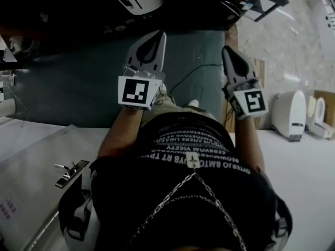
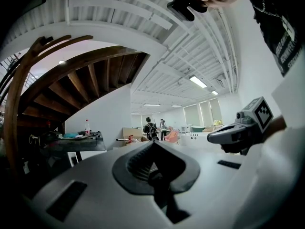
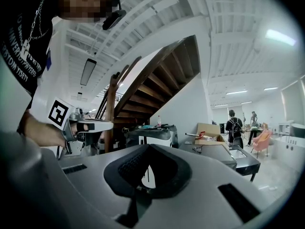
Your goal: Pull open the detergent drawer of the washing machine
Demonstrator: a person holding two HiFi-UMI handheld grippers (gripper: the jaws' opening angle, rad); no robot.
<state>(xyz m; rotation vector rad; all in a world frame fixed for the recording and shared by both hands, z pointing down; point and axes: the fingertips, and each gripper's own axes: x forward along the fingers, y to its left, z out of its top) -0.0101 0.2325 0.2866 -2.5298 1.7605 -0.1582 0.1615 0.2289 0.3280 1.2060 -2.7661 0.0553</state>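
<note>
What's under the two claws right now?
Below the left claw and right claw lies dark teal floor crossed by a thin cable. Neither claw holds anything. The patch directly beneath them is covered by the claws themselves.

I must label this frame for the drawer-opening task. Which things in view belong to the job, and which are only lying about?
For the job:
- left gripper, shut and empty
- right gripper, shut and empty
- no washing machine can be made out

Lying about:
- wooden staircase
- cardboard box
- bottle
- metal latch
</note>
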